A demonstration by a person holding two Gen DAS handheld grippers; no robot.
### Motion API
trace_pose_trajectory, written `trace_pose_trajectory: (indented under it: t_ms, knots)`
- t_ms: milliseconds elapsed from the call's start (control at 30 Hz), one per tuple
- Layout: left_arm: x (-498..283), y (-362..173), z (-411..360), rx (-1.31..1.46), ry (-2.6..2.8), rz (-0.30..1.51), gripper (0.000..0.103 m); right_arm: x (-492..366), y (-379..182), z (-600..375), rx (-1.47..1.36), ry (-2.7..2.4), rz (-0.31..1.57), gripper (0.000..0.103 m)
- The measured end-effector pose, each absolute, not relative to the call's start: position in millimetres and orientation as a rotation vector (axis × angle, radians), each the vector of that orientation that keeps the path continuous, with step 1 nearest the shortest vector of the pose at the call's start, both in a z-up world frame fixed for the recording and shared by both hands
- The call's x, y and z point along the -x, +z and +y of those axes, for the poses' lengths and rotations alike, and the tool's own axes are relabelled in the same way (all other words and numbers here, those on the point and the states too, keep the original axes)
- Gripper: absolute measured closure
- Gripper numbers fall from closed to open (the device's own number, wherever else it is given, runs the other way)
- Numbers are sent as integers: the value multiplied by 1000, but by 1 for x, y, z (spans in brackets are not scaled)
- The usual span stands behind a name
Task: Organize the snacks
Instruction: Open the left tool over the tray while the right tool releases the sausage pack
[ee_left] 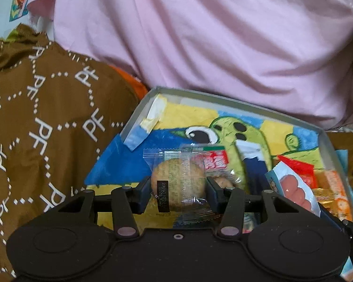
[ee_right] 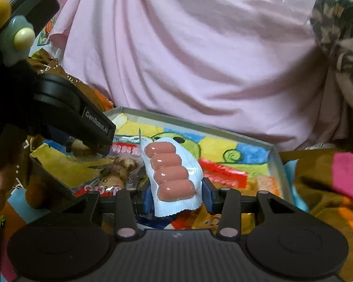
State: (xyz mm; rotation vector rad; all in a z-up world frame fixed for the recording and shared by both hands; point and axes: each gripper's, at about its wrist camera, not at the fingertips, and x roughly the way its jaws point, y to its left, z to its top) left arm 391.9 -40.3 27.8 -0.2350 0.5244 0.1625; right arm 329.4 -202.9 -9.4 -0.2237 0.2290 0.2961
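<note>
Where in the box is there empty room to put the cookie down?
The box's left half is bare: the blue and yellow floor between its left wall and the cookie. The right end is crowded, with red and orange packets piled there.

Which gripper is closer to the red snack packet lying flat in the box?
Right. The right gripper, holding the pale-blue sausage pack, sits just left of the red packet; the left gripper, gripping a clear-wrapped round biscuit, is farther left.

Your left gripper (ee_left: 178, 189) clamps a wrapped biscuit (ee_left: 178, 183) over the cartoon-lined box (ee_left: 138, 115); a sausage pack (ee_left: 295, 189) sits right.
</note>
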Motion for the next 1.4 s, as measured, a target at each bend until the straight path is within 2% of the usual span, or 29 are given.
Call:
trace_pose_trajectory:
  t_ms: [233,367,500,600,667,733,967,1067,1400]
  knots:
    - [-398,19,-40,221,174,533,52,-338,-17,-203,187,308,275,55]
    - [-398,19,-40,221,181,534,51,-338,-17,-204,176,312,285,50]
    - [-397,19,-40,225,193,543,40,-339,-16,-204,168,316,288,44]
    - [-394,19,-38,229,198,541,32,-337,-15,-202,172,316,285,36]
    - [-390,21,-37,235,194,532,22,-336,-14,-201,175,310,272,20]
    - [-386,24,-35,236,196,519,17,-333,-12,-202,172,299,254,15]
    - [-367,34,-30,225,198,485,4,-322,-2,-206,150,278,215,4]
    - [-356,39,-26,226,197,468,2,-314,4,-208,143,277,187,0]
    - [-312,54,-7,241,198,436,1,-272,20,-204,141,281,113,0]
